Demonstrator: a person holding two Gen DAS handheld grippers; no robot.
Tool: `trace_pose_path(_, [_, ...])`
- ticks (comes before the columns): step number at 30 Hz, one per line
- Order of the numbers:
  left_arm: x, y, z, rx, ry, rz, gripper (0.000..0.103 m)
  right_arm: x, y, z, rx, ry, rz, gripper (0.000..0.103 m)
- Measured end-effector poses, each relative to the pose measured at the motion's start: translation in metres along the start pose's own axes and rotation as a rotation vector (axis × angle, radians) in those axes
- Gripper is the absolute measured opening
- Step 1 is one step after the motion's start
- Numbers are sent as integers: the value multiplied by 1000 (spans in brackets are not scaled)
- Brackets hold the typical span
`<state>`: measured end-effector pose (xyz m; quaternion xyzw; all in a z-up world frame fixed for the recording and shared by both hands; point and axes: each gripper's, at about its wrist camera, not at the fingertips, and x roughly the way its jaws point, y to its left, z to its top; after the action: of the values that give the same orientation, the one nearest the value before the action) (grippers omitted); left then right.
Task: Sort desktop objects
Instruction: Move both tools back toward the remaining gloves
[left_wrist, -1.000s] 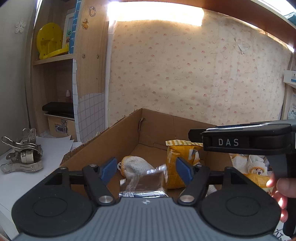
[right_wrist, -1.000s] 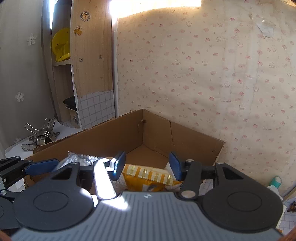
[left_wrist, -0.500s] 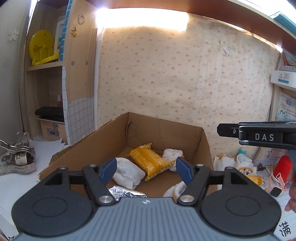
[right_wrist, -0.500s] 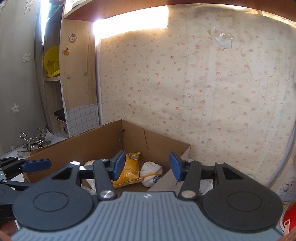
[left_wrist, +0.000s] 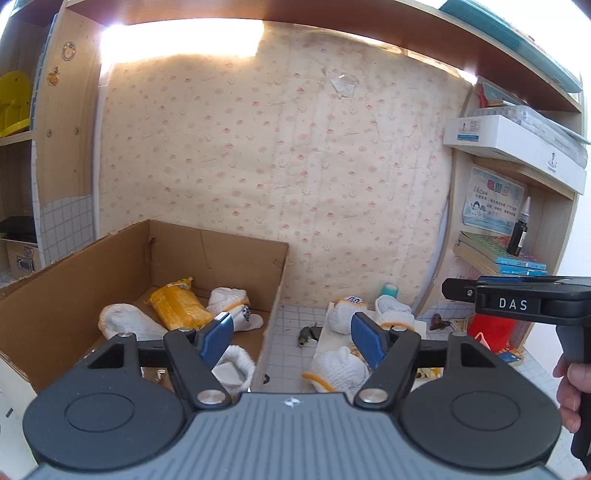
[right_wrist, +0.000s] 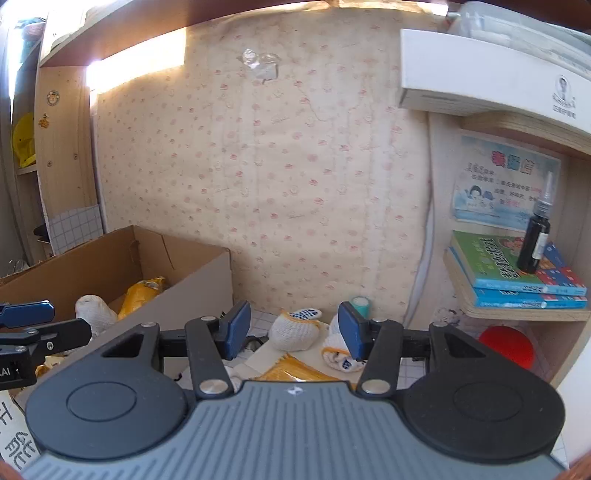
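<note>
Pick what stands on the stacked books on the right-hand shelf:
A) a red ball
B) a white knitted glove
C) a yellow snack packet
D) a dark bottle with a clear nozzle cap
D: the dark bottle stands upright on the stack of books on the shelf; the yellow packet lies in the cardboard box, and the white gloves lie lower down on the desk.
</note>
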<state>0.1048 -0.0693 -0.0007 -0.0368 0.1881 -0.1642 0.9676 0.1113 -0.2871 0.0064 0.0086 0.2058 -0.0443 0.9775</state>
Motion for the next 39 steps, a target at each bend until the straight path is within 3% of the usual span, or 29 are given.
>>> trace_pose_path(5, [16,-30,-15,16,38,-53,74,-4,-29,-23,40,32,-34,52])
trace_pose_path(13, [47,-55,-30,59,92,-42,76,-4,-48,-42,45,58,-37,52])
trace_pose_path(17, [59,-60,-34,72,104,-26,77,-3,-50,-44,43,53,-33,63])
trace_pose_path(39, [107,-59,-37,76,169,47,81,12,-56,-42,44,64,-13,64])
